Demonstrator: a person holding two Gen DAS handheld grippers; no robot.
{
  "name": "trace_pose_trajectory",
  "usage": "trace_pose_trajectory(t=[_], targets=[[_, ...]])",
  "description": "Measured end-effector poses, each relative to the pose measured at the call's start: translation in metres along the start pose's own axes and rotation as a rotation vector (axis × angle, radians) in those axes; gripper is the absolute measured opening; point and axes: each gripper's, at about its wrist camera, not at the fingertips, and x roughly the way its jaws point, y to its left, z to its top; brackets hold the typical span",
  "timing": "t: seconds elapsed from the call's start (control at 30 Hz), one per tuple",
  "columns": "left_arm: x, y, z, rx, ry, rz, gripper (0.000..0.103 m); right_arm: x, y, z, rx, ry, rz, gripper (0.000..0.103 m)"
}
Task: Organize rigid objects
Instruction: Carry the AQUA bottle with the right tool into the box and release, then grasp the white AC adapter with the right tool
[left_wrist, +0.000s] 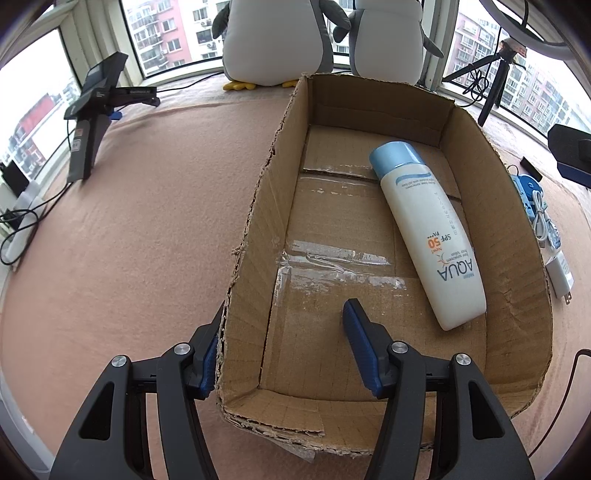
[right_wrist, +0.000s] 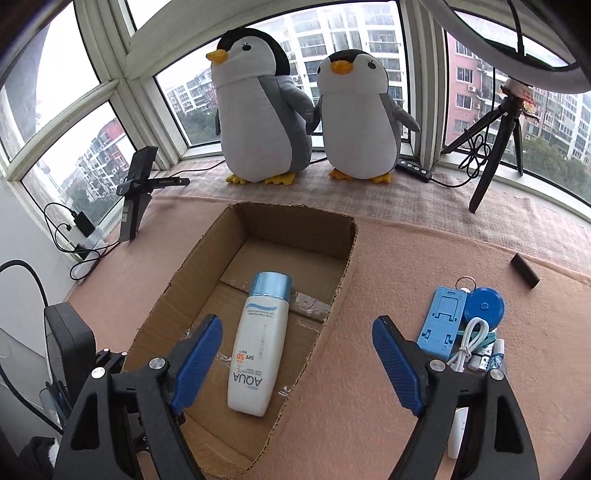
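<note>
A white sunscreen bottle with a blue cap (left_wrist: 424, 229) lies flat inside an open cardboard box (left_wrist: 258, 206); it also shows in the right wrist view (right_wrist: 258, 343) inside the box (right_wrist: 177, 280). My left gripper (left_wrist: 284, 350) is open and straddles the box's near left wall, one finger outside and one inside, empty. My right gripper (right_wrist: 297, 365) is open and empty, above the box's right wall. A blue phone stand (right_wrist: 441, 321), a blue round tape measure (right_wrist: 484, 306) and a white cable (right_wrist: 469, 343) lie right of the box.
Two plush penguins (right_wrist: 266, 110) stand on the window sill behind the box. A black tripod (right_wrist: 495, 147) stands at the right, a black stand (right_wrist: 138, 188) at the left, a small black block (right_wrist: 524, 275) at far right. A white charger plug (left_wrist: 559, 277) lies by the box.
</note>
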Motion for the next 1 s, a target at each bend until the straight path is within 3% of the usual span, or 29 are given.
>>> trace_pose_trajectory(t=[0.17,0.53,0.83,1.0], targets=[[0.0,0.0,0.0,0.0,0.0,0.0,0.059,-0.019,-0.03,-0.013,0.032,-0.008,-0.034,0.08],[0.0,0.0,0.0,0.001,-0.001,0.001,0.059,-0.029,-0.104,-0.061,0.11,0.092,-0.16,0.08],[0.0,-0.001,0.0,0.0,-0.001,0.001,0.059,-0.014,-0.118,-0.081,0.092,0.148,-0.18,0.08],[-0.001,0.0,0.0,-0.001,-0.001,0.0,0.059,-0.003,-0.116,-0.083,0.064,0.172,-0.189,0.07]])
